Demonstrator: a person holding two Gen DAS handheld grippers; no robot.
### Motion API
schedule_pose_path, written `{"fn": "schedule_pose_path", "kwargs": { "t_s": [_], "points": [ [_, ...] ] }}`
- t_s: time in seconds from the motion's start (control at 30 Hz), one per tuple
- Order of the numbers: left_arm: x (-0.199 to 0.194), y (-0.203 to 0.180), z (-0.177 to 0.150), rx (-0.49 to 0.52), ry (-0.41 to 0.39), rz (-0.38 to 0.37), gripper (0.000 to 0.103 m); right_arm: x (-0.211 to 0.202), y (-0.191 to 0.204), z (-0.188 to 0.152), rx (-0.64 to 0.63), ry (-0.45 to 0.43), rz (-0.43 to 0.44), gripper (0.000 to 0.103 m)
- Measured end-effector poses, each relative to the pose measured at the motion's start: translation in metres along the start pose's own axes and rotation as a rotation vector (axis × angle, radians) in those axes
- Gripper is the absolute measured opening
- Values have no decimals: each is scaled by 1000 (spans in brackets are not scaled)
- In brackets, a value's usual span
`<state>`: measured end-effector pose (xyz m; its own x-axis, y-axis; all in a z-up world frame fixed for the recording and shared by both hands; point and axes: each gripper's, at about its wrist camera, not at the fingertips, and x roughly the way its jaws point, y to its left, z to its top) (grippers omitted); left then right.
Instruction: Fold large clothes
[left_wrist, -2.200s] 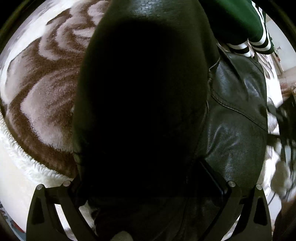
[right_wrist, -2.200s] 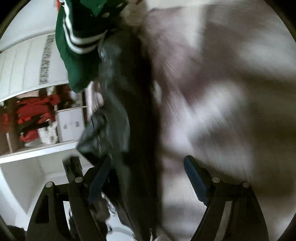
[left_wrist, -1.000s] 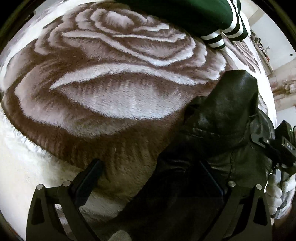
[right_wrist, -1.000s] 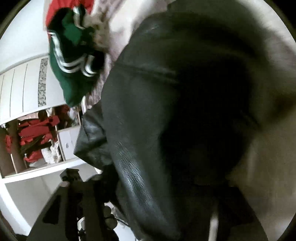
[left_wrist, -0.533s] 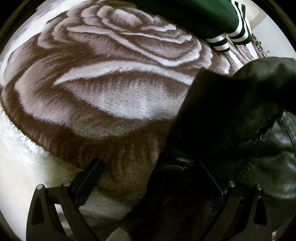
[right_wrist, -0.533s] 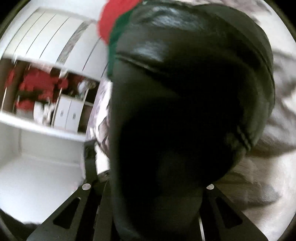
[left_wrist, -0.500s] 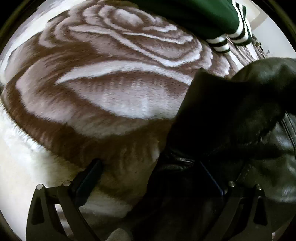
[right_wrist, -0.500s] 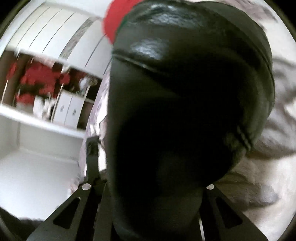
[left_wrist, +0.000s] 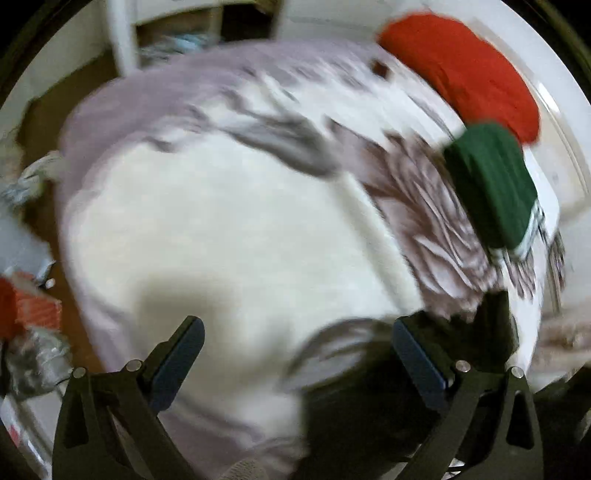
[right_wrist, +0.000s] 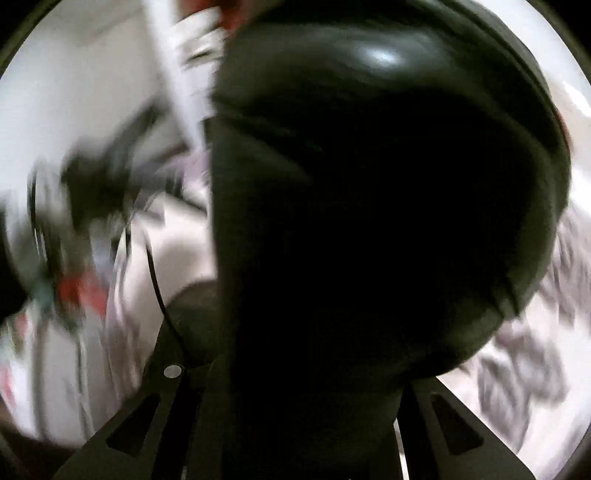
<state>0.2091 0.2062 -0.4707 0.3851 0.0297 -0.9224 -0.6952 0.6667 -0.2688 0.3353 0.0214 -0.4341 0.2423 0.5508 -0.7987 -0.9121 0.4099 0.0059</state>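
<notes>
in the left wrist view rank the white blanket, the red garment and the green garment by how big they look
1. white blanket, by far the largest.
2. red garment.
3. green garment, close to the red one; blur makes that order unsure.

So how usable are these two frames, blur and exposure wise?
Left wrist view: heavy motion smear across the bed cover, though the red garment and green garment stay readable. Right wrist view: the black jacket fills the frame, underexposed apart from one glare spot; the background is streaked.

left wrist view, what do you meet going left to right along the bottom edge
left finger → white bedding → black jacket → right finger
</notes>
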Motion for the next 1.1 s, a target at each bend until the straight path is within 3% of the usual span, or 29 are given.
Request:
{"fn": "schedule_pose_path", "kwargs": {
  "t_s": [0.13, 0.23, 0.3, 0.33, 0.37, 0.57, 0.6, 0.63, 0.7, 0.77, 0.83, 0.9, 1.03, 1.1],
  "points": [
    [-42, 44, -18, -35, -83, 67, 103, 46, 100, -16, -285, 89, 28, 16],
    [-47, 49, -34, -33, -86, 89, 103, 80, 150, -41, -437, 177, 14, 19],
    [-46, 45, -43, -14, -76, 102, 103, 104, 178, -58, -560, 269, -40, 39],
    [-47, 41, -46, -5, -72, 96, 103, 107, 185, -59, -585, 287, -52, 44],
    [-46, 35, -48, 1, -70, 89, 103, 101, 187, -64, -579, 302, -28, 55],
    [-51, 1, -60, 74, -31, 6, 103, 52, 166, -18, -317, 366, 190, 78],
    [-49, -6, -64, 87, -23, -8, 103, 33, 181, -32, -257, 385, 230, 78],
    [-43, -15, -70, 104, -4, -29, 103, 23, 164, -29, -155, 415, 274, 78],
    [-25, -32, -88, 146, 46, -46, 103, -20, 141, -54, 28, 447, 345, 78],
    [-1, -47, -112, 199, 113, -7, 103, -50, 94, -73, 255, 485, 421, 79],
    [27, -54, -141, 251, 171, 92, 103, -50, 53, -80, 412, 532, 468, 79],
    [57, -45, -171, 266, 237, 199, 103, -60, 23, -92, 495, 558, 457, 79],
    [91, -3, -204, 125, 286, 175, 103, -54, -26, -105, 571, 586, 336, 79],
    [94, 9, -208, 85, 259, 144, 103, -46, -35, -107, 577, 571, 304, 75]
  ]
}}
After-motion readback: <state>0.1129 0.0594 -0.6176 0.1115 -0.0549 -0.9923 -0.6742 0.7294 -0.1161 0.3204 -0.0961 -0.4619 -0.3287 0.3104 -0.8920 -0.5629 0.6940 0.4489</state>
